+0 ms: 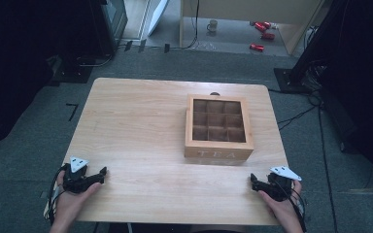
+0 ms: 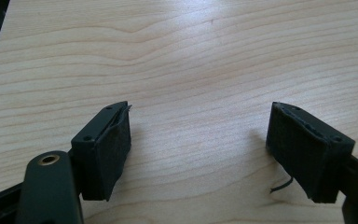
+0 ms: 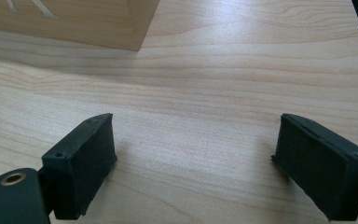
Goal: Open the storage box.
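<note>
Both grippers rest at the near edge of the bench, one toward each near corner, apparently a neutral ready pose with nothing in hand. Left gripper (image 1: 98, 174): jaws spread wide in its own view, bare wood grain between them, nothing held; a loose black thread hangs from the inner face of one jaw. Right gripper (image 1: 254, 183): jaws likewise released, bare wood between them, empty.

Wooden tea box (image 1: 218, 128) sits right of centre on the bench (image 1: 136, 121), nearer the far edge than the near one, well apart from both grippers. Its front wall, lettered "TEA", faces the person, which probably suits a reach from the near side. Nine compartments show from above through what may be a glazed lid; I cannot tell whether a pane is there or the box is open, nor whether the compartments hold anything, since they read only as dark squares.

In the right gripper view the box's near corner and part of its lettering are cut off at the top edge
</note>
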### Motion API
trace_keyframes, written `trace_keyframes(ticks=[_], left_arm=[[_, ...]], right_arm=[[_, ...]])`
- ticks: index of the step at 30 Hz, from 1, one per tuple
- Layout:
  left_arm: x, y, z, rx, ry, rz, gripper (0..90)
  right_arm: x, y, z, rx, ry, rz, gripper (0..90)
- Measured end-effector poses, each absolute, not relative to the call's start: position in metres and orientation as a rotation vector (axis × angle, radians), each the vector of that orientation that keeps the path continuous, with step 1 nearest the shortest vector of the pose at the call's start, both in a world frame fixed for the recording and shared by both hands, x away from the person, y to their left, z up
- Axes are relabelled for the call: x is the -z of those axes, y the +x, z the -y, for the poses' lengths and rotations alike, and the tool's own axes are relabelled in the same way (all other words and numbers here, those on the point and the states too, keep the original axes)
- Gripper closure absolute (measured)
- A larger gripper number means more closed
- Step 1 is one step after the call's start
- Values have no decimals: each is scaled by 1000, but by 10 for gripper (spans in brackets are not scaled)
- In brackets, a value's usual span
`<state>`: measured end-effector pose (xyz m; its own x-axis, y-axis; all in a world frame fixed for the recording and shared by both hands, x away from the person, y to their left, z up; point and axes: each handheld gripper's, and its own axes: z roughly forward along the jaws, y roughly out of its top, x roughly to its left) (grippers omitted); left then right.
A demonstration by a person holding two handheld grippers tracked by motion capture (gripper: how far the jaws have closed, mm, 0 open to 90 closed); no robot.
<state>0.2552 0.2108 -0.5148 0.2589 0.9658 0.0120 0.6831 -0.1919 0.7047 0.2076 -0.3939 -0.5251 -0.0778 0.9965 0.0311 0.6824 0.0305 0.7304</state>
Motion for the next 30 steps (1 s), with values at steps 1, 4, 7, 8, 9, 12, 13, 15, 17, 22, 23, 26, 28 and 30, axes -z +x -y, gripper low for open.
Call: trace_keyframes(ticks=[1, 4, 7, 8, 9, 12, 13, 15, 17, 22, 23, 26, 28, 30], left_arm=[[514, 255, -210, -629, 1956, -1490, 226], [513, 256, -206, -622, 1961, -1484, 226], [510, 259, -196, -585, 1946, -1462, 224], [508, 259, -192, -585, 1943, -1449, 223], [507, 260, -187, -584, 1939, -1437, 223], [502, 264, -172, -548, 1928, -1406, 223], [500, 266, -167, -537, 1926, -1395, 224], [497, 268, -154, -523, 1942, -1361, 226], [496, 269, -144, -506, 1956, -1332, 227], [494, 274, -114, -470, 1991, -1263, 229], [494, 275, -108, -465, 1993, -1251, 230], [492, 278, -90, -447, 1993, -1222, 232], [491, 281, -78, -429, 1987, -1201, 234], [489, 282, -69, -416, 1988, -1185, 235]], right_arm=[[525, 208, 394, -818, 1699, -1813, 112], [525, 208, 394, -817, 1699, -1814, 110], [525, 208, 394, -817, 1698, -1816, 107], [525, 208, 394, -816, 1694, -1817, 106], [525, 208, 394, -816, 1695, -1817, 105], [525, 209, 394, -816, 1695, -1818, 104], [525, 208, 394, -816, 1695, -1818, 104], [525, 208, 394, -817, 1695, -1818, 105], [525, 208, 394, -818, 1695, -1818, 104], [525, 209, 395, -820, 1691, -1825, 101], [525, 209, 395, -822, 1690, -1826, 101], [525, 209, 395, -822, 1692, -1827, 100], [525, 209, 395, -822, 1690, -1827, 100], [525, 209, 395, -823, 1691, -1826, 100]])
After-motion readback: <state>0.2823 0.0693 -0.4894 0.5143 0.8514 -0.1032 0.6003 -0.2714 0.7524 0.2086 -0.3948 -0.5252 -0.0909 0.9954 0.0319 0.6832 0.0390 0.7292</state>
